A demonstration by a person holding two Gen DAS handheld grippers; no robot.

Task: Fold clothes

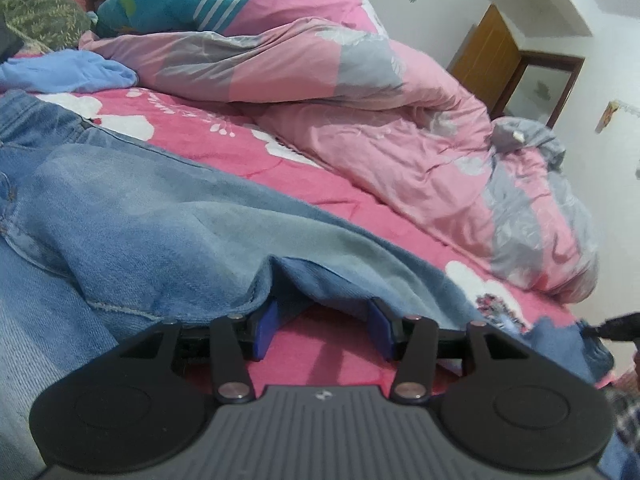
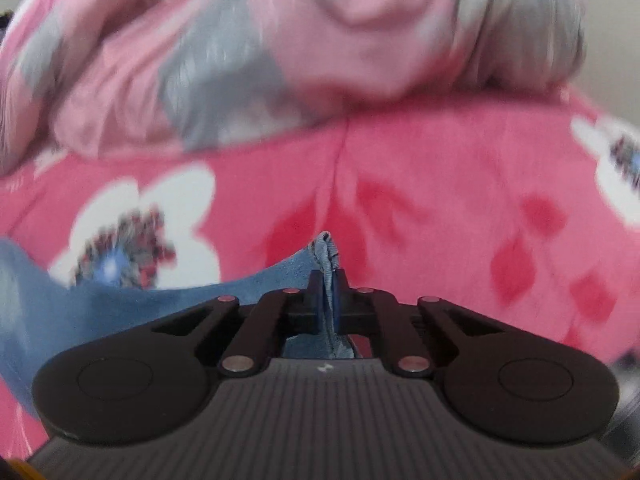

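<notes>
Jeans (image 1: 132, 200) lie on a bed with a pink sheet (image 1: 320, 200) that has white flowers on it. In the left wrist view the jeans fill the near left side, with the waist end far to the left and a leg running to the right. The left gripper (image 1: 322, 330) sits low at the near edge of that leg. Its jaws are about half open, and the blue pads (image 1: 265, 330) stand apart. The denim edge drapes over the fingertips, so the tips are hidden, and I cannot tell if they squeeze the cloth. Pink sheet shows in the gap between the pads. In the right wrist view the right gripper (image 2: 329, 280) has its jaws shut tight on a thin bunch of denim (image 2: 326, 258) that pokes up above the tips. More denim spreads out to the near left of it. That view is blurry. Far behind the jeans a pink and gray quilt (image 1: 380, 120) is piled up. A light blue cloth (image 1: 68, 70) lies at the far left by the quilt.
</notes>
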